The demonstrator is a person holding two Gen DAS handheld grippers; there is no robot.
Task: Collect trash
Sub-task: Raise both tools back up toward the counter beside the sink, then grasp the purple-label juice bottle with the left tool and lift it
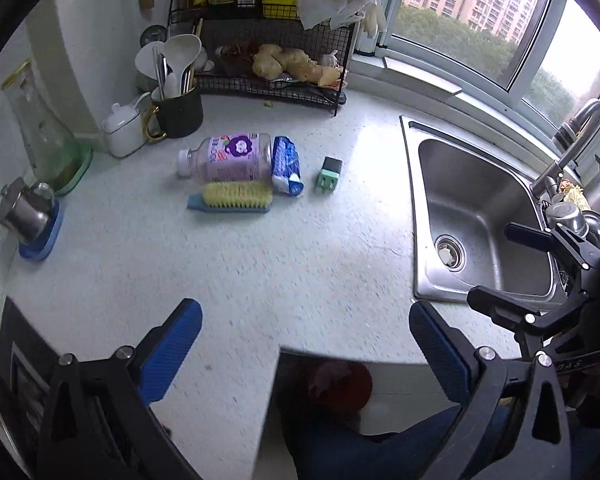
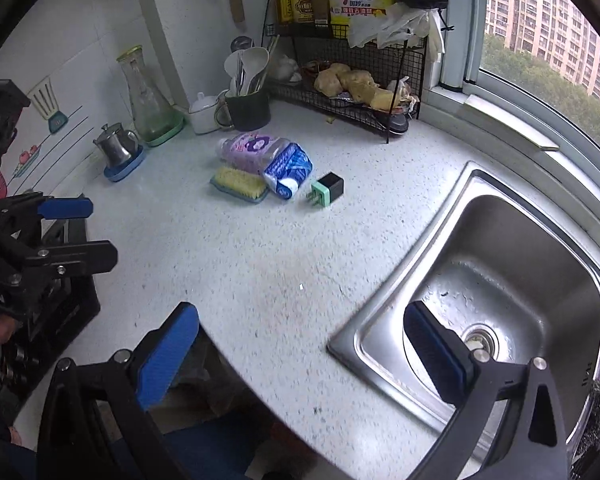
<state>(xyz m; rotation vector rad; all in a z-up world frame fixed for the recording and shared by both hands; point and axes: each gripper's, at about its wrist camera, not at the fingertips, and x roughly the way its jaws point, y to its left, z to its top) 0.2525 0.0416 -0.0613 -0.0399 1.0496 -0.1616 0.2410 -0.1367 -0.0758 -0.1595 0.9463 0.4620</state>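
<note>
Trash lies in a tight cluster toward the back of the pale speckled tabletop (image 1: 260, 264), at about 11 o'clock from the left gripper (image 1: 306, 344): a plastic bottle with a purple label (image 1: 228, 158) on its side, a crumpled blue-and-white wrapper (image 1: 286, 164) touching its base end, and a yellow-bristled scrub brush (image 1: 234, 197) just in front of the bottle. A small green-and-black plug adapter (image 1: 329, 174) sits just apart from the wrapper, at its 3 o'clock. Both grippers hang low over the near edge of the tabletop, well apart from the cluster; the left gripper's blue pads stand wide with nothing between them, and the right gripper (image 2: 302, 344) is likewise spread wide and empty, its right finger over the steel sink (image 2: 520, 240). Behind the cluster, at 12 o'clock, a black wire rack (image 1: 276, 80) holds ginger roots, and a dark mug of utensils (image 1: 179, 110) stands at the rack's 9 o'clock.
</note>
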